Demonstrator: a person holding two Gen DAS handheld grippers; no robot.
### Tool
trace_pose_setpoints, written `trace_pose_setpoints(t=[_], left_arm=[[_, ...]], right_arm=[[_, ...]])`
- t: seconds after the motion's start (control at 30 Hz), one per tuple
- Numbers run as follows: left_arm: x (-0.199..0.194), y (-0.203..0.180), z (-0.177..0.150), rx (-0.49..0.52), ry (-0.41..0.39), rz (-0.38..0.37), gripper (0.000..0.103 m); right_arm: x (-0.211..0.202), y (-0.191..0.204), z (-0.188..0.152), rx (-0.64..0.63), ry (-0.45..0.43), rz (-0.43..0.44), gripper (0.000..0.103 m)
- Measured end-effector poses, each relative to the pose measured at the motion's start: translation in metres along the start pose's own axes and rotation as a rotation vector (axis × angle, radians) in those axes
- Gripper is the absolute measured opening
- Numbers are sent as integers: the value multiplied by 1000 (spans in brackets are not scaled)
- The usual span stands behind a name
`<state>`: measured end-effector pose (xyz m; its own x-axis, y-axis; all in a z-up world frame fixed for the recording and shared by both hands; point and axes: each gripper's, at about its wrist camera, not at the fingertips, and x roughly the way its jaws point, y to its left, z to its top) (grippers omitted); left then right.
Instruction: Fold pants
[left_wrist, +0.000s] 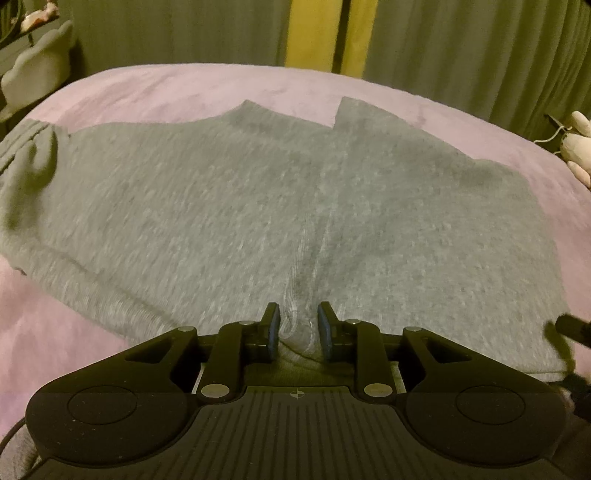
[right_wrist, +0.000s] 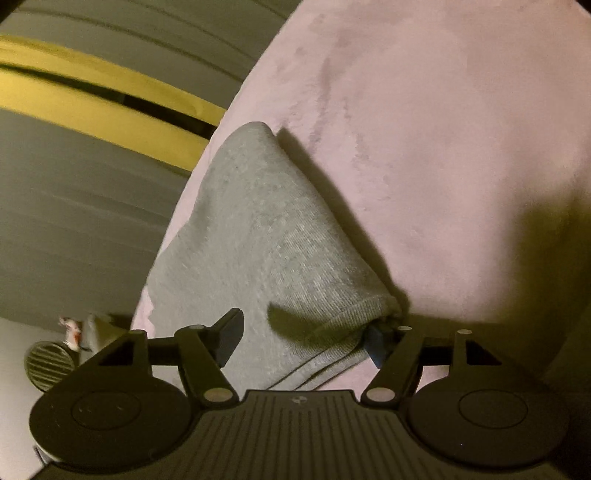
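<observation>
Grey knit pants (left_wrist: 258, 206) lie spread across a pink blanket (left_wrist: 184, 88), legs running left and right, the waistband bunched at the far left. My left gripper (left_wrist: 297, 321) sits at the near edge of the pants with a raised fold of grey fabric pinched between its narrowly spaced fingers. In the right wrist view a cuffed end of the pants (right_wrist: 266, 240) lies between the widely spread fingers of my right gripper (right_wrist: 306, 332), which is open; the cuff edge touches the right finger (right_wrist: 376, 339).
The pink blanket (right_wrist: 443, 147) covers a bed. Green curtains (left_wrist: 461, 48) with a yellow strip hang behind it. Stuffed toys sit at the left (left_wrist: 37, 70) and right (left_wrist: 576, 144) bed edges. A round ribbed object (right_wrist: 48, 362) lies off the bed.
</observation>
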<state>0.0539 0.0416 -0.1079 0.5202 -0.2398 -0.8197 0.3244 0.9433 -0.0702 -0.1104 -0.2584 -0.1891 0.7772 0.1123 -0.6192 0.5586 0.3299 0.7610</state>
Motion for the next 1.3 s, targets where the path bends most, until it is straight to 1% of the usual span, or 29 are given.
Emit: trace_pose_setpoints(t=[0.03, 0.07, 0.1, 0.17, 0.2, 0.23, 0.27, 0.3, 0.33, 0.37, 0.43, 0.53, 0.57, 0.63, 0.7, 0.73, 0.77, 0.8, 1.0, 1.17, 1.23, 1.3], left_arm=[[-1, -1, 0, 0, 0, 1, 27], [-2, -1, -1, 0, -3, 0, 26], [-4, 0, -1, 0, -10, -2, 26], [-7, 3, -2, -12, -25, -15, 25], [-7, 6, -2, -28, -25, -28, 26], [-6, 8, -2, -39, -17, -41, 29], [-5, 10, -1, -47, -5, -54, 36], [-3, 11, 0, -52, 5, -67, 41], [-2, 12, 0, -57, 10, -75, 49], [-1, 11, 0, -56, 14, -76, 52], [2, 8, 0, -38, 25, -63, 52], [7, 3, 0, -14, 24, -52, 50], [8, 2, 1, -8, 26, -53, 45], [7, 0, 0, 4, 23, -53, 43], [7, -2, -1, 15, 15, -49, 39], [6, -3, -1, 19, 9, -45, 35], [5, -4, -1, 23, 1, -41, 26], [4, -4, -1, 25, -9, -36, 22], [-1, -2, -2, 16, -32, -38, 18], [-15, 7, -1, -40, -75, -39, 17], [-27, 7, -2, -36, -117, 9, 17], [-40, 3, -3, -10, -187, 108, 17]], right_arm=[[0, 3, 0, -19, -4, -16, 58], [-2, 3, 2, -34, -20, -47, 44], [-2, 2, 5, -43, -26, -68, 40], [-1, -4, 10, -27, 13, -66, 39], [-2, -3, 12, -26, 28, -64, 40], [-2, 1, 13, -48, 54, -68, 46], [-4, 8, 14, -84, 79, -82, 52], [-7, 15, 14, -124, 89, -93, 57], [-12, 22, 14, -163, 100, -97, 65], [-16, 30, 15, -197, 105, -102, 69], [-25, 44, 16, -263, 99, -121, 75], [-33, 55, 22, -322, 40, -151, 80], [-35, 55, 23, -330, 23, -164, 81], [-35, 54, 25, -336, 4, -200, 81], [-34, 51, 24, -324, 2, -218, 81], [-34, 49, 23, -318, 9, -219, 81], [-33, 47, 22, -314, 15, -223, 81], [-33, 47, 22, -316, 19, -228, 81], [-26, 49, 14, -359, 40, -256, 81], [-11, 49, 3, -400, 62, -303, 82], [-6, 47, 1, -403, 77, -323, 82], [-6, 47, -1, -398, 81, -318, 83]])
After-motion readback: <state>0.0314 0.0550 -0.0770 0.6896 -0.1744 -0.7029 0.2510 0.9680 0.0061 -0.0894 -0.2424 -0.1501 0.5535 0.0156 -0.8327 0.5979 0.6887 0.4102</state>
